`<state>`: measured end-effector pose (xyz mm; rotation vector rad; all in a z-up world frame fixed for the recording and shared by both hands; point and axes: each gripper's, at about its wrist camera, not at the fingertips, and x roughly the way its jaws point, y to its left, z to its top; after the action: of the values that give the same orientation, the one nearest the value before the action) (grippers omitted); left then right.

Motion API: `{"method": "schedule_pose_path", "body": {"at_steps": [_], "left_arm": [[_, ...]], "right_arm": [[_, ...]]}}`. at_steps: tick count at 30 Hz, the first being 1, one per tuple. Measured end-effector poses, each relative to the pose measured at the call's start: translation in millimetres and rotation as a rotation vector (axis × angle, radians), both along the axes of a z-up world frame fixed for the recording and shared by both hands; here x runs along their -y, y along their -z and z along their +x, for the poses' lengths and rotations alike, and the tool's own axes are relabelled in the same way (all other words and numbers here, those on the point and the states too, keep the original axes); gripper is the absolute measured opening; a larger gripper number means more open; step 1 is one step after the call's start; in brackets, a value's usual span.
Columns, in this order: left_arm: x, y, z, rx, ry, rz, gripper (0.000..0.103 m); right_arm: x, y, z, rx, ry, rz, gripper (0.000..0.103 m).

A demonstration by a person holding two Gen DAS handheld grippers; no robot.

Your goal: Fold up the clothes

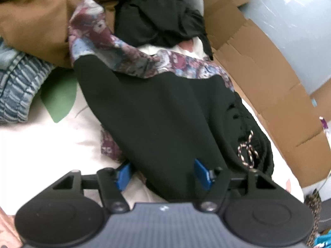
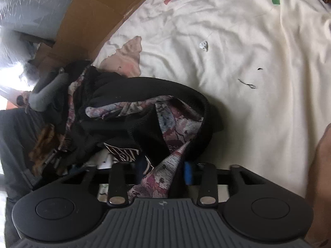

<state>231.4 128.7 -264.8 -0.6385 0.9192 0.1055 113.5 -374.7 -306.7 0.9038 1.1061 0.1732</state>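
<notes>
A black garment with a maroon and blue floral lining [image 1: 161,111] lies bunched on the white bedsheet [image 1: 41,144]. My left gripper [image 1: 163,174] is open, its blue pads [image 1: 124,175] set wide apart, and the garment's black edge lies between them. A patterned drawstring [image 1: 247,150] shows at the garment's right side. In the right wrist view the same garment [image 2: 144,111] is crumpled in a heap. My right gripper [image 2: 164,173] is shut on a corner of its floral fabric [image 2: 159,175].
A pile of clothes sits behind: brown cloth [image 1: 35,16], a black piece [image 1: 157,20], blue denim [image 1: 16,82]. Cardboard [image 1: 258,66] lines the right side. A person's arm [image 2: 318,175] is at the right edge. White sheet [image 2: 248,62] spreads beyond the garment.
</notes>
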Motion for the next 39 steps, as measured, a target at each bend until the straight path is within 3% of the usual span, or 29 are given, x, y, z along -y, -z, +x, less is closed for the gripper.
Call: {"method": "schedule_pose_path", "body": {"at_steps": [2,3,5,19,25,31,39], "left_arm": [[1,-1,2,-0.007,0.014,0.040,0.034],[2,-1,3,-0.016,0.022,0.064,0.014],[1,-3,3,-0.022,0.029,0.078,0.009],[26,-71,-25,0.104,0.159,0.068,0.005],[50,-97,-41,0.141,0.218,-0.023,0.005],[71,-115,-70,0.149,0.268,-0.107,0.005],[99,-113,-106,0.103,0.373,-0.112,0.005]], "right_arm": [[6,-3,-1,0.011,0.009,-0.001,0.013],[9,-5,-2,0.016,0.013,-0.002,0.005],[14,-8,-3,0.027,0.022,-0.003,0.004],[55,-29,-10,0.104,0.084,-0.010,0.001],[74,-42,-13,0.144,0.103,-0.016,0.001],[96,-68,-22,0.192,0.096,-0.071,0.001],[123,-81,-27,0.207,0.096,-0.128,0.000]]}}
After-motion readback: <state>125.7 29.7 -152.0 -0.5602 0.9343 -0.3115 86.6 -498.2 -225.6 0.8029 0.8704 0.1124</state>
